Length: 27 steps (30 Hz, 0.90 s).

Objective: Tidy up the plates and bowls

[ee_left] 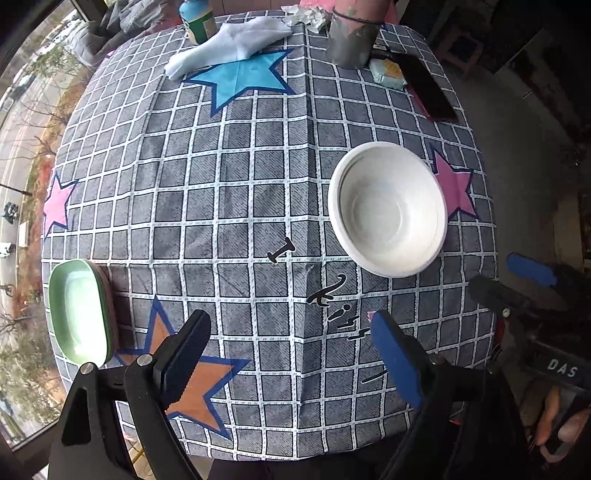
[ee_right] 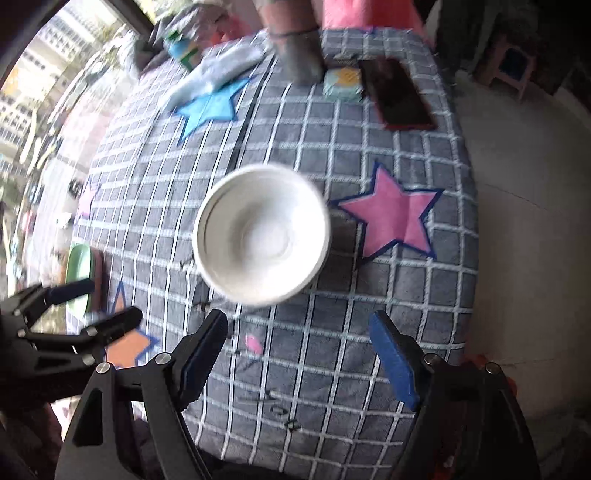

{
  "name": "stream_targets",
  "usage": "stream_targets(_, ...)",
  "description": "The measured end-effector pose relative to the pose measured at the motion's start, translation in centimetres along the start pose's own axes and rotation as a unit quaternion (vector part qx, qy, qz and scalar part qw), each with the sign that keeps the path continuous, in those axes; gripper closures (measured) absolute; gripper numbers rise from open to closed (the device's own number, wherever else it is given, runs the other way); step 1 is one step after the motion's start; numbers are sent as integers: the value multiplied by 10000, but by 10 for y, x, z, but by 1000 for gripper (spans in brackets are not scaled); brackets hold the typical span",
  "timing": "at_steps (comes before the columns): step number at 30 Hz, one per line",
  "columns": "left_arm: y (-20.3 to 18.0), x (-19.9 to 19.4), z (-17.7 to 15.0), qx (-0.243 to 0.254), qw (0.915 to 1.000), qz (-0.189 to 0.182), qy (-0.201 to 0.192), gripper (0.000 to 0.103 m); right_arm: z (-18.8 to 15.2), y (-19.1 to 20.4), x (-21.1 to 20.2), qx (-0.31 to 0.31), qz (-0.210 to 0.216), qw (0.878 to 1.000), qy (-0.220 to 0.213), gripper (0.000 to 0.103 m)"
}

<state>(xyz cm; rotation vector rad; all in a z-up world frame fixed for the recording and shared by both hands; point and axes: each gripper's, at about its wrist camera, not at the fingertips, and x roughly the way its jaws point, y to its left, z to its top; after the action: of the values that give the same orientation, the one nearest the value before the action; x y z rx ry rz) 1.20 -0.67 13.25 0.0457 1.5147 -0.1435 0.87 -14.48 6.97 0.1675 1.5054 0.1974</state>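
A white bowl [ee_left: 388, 208] stands upright and empty on the checked tablecloth, right of the middle; it also shows in the blurred right wrist view [ee_right: 260, 236]. A stack of plates with a green one on top [ee_left: 79, 312] sits at the table's left edge, also seen in the right wrist view [ee_right: 78, 267]. My left gripper [ee_left: 291, 358] is open and empty above the near table edge, between the two. My right gripper [ee_right: 297, 354] is open and empty, just short of the bowl. It shows in the left wrist view [ee_left: 517, 280] to the bowl's right.
At the far side lie a light blue folded cloth [ee_left: 229, 46], a bottle [ee_left: 197, 20], a grey cylinder [ee_left: 352, 40], a small packet [ee_left: 388, 72] and a dark phone [ee_left: 424, 86]. The table edge drops off at the right and near sides.
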Motion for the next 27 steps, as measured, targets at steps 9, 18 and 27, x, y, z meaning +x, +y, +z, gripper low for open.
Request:
stream_targets(9,-2,-9,-16,236,9992,328,-75,12,-14,14,6,-336,-787,9963,114,2)
stream_targets(18,-6,-9,-7,523,9980,341,-89,12,-17,2,-24,313,-660,9960,-515,2)
stream_targets(27,-2,-10,-2,822,9955,444,-148,12,-14,11,-6,587,-1338,9889,281,2)
